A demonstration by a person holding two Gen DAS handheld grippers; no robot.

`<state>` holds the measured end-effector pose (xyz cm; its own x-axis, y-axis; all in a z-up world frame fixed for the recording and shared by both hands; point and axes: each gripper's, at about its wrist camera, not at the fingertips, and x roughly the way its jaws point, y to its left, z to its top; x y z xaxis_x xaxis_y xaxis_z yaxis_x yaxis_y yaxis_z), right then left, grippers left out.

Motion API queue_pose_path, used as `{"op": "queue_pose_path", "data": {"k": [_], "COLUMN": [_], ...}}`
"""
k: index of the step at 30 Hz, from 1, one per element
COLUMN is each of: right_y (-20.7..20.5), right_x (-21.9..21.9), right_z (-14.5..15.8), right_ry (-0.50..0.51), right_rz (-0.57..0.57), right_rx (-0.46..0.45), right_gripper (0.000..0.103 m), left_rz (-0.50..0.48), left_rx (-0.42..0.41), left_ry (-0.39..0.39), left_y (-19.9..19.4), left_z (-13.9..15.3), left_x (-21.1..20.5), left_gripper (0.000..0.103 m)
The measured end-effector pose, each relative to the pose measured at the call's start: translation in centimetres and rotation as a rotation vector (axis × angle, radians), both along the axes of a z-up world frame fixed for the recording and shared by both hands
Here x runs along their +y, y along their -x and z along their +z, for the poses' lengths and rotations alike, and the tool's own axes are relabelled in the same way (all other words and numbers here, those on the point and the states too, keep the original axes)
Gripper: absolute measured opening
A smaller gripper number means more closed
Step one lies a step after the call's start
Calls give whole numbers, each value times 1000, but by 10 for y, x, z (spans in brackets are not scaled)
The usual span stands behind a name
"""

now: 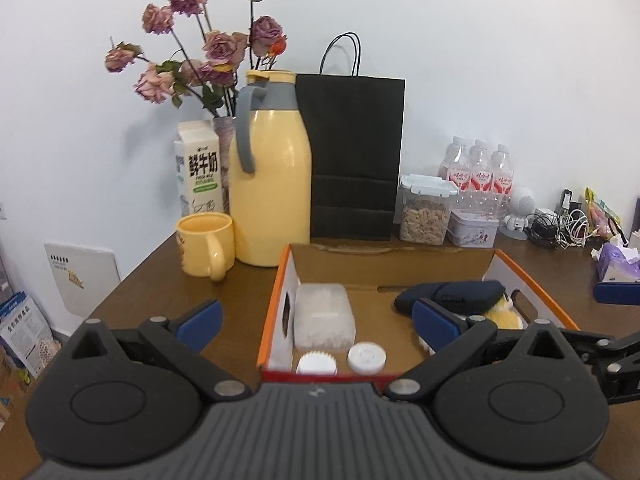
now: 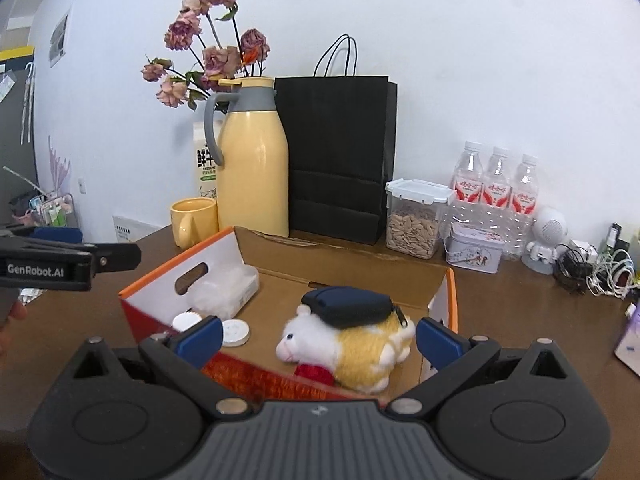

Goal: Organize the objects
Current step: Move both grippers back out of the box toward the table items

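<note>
An open cardboard box (image 1: 276, 292) with an orange rim sits on the brown table. Inside it are a clear plastic case of white swabs (image 1: 324, 316), two round white lids (image 1: 366, 356), a dark blue zip pouch (image 1: 450, 296) and a yellow-white plush toy (image 2: 352, 348). The pouch (image 2: 348, 306) lies on top of the plush. My left gripper (image 1: 316, 324) hovers open over the box's near left part, holding nothing. My right gripper (image 2: 319, 340) is open and empty just in front of the plush, above the box's near wall (image 2: 176, 264). The left gripper's body (image 2: 60, 266) shows at the left edge.
Behind the box stand a yellow thermos jug (image 1: 270, 184), a yellow mug (image 1: 206, 246), a milk carton (image 1: 200, 168), a vase of dried roses (image 1: 208, 52) and a black paper bag (image 1: 354, 156). To the right are a seed jar (image 1: 426, 212), a tin (image 1: 472, 228), water bottles (image 1: 480, 172), cables (image 1: 560, 228) and tissues (image 1: 618, 260).
</note>
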<state>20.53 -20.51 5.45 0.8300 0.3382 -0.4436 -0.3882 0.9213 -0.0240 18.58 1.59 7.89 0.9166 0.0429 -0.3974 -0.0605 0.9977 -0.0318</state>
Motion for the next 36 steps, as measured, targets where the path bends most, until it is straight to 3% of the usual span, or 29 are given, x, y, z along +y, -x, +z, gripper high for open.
{"op": "queue_pose_path", "data": {"k": [8, 13, 25, 33, 36], "right_y": [43, 62, 31, -6, -7], "right_x": [-14, -23, -25, -26, -28], "right_z": [-20, -43, -63, -81, -86], "right_ry": [-56, -96, -105, -167, -202], "right_rz": [-38, -57, -109, -122, -99], "right_rx": [25, 77, 118, 216, 228], "right_gripper": [103, 103, 100, 81, 50], "left_rz": [29, 61, 76, 89, 76], "left_rx": [28, 60, 99, 139, 145], "left_ry": [-14, 26, 11, 11, 14], "left_y": [41, 65, 62, 53, 51], "left_z": [-23, -40, -54, -63, -64], "left_x": [12, 22, 22, 23, 20], "left_gripper": [103, 103, 103, 103, 103]}}
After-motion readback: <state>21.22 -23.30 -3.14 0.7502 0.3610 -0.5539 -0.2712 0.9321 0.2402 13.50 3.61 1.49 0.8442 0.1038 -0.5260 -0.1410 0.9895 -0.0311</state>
